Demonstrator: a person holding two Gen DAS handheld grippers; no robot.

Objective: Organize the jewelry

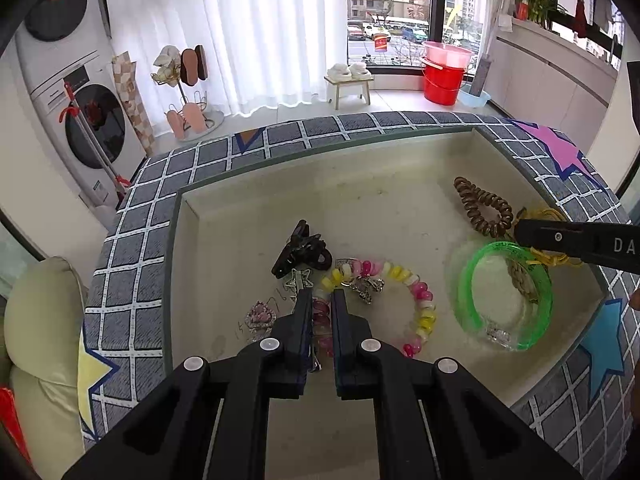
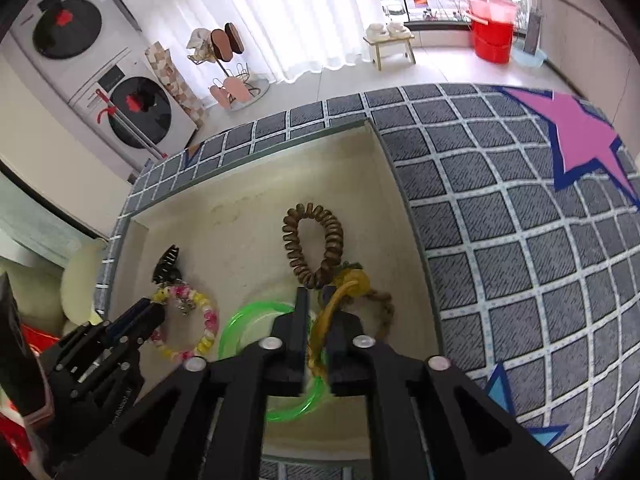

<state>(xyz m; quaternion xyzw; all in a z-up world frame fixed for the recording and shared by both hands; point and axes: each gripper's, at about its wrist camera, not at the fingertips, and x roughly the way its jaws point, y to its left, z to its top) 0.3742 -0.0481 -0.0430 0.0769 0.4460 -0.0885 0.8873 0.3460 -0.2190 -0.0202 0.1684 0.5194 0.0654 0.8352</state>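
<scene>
A cream tray (image 1: 360,200) sunk in the checked tablecloth holds the jewelry. My left gripper (image 1: 322,296) is shut on the pink and yellow bead bracelet (image 1: 420,300), near a silver star charm (image 1: 301,278) and a black claw clip (image 1: 300,252). My right gripper (image 2: 322,308) is open, with a yellow hair tie (image 2: 352,280) between its fingers, untouched by the pads. It hangs over the green bangle (image 2: 248,320). A brown spiral hair tie (image 2: 314,240) lies just beyond it. A braided brown band (image 2: 384,304) lies to the right.
A heart-shaped pendant (image 1: 260,316) lies left of my left fingers. The grey checked cloth (image 2: 500,240) with coloured stars surrounds the tray. A cream cushion (image 1: 36,320) sits left of the table. Red buckets (image 1: 442,76), a small stool (image 1: 348,84) and washing machines (image 1: 84,120) stand across the floor.
</scene>
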